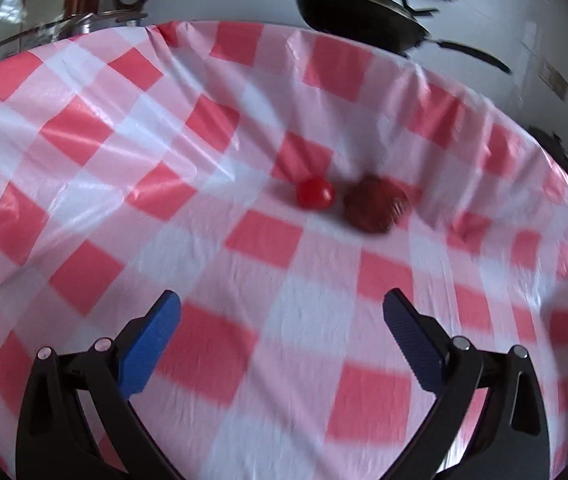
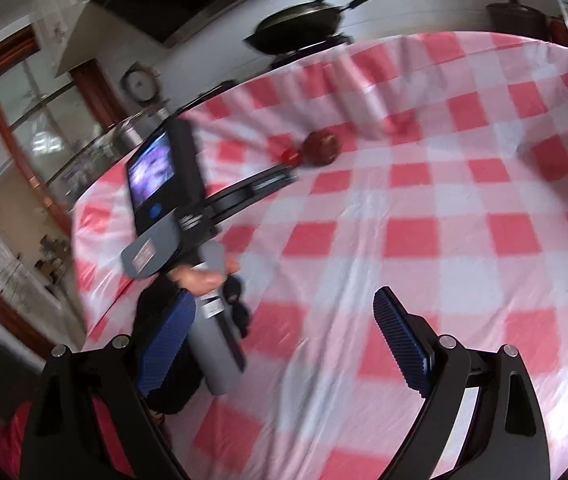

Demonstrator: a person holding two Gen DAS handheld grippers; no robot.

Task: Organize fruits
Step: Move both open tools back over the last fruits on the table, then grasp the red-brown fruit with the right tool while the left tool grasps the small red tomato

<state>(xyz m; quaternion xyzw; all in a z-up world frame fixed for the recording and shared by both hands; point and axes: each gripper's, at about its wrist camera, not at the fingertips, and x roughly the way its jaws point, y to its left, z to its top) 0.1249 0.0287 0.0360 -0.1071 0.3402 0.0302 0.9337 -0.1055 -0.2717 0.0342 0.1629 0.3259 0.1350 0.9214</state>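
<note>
Both fruits sit together just right of centre in the left wrist view: a small tomato and, just beside it on its right, a larger dark red fruit, too blurred to name. In the right wrist view they lie in the upper middle of the frame, with the tomato partly behind the tip of the left gripper.

Your left gripper has its fingers spread wide with nothing between them, pointing down toward the pair from the lower part of its frame. Your right gripper is likewise wide apart and empty, well back from the fruit.

The step looks like the approach to a first pick. Slow down before you close in; the views are smeared, and a fast arrival could knock a round fruit away. Pick one target. The tomato is the easier start for the left gripper: line the fingers either side of it, not across both fruits, since the two may touch. Come in low so the pads meet its widest part.

The tomato is smooth, glossy and round, so it will probably roll and slip; squeeze gently. The dark fruit looks duller and a little lumpy. The cloth over the surface is a shiny red-and-white check, plastic-looking and wrinkled, with ridges at upper left. Keep the finger tips off it, or it may drag and shift the fruit.
</note>
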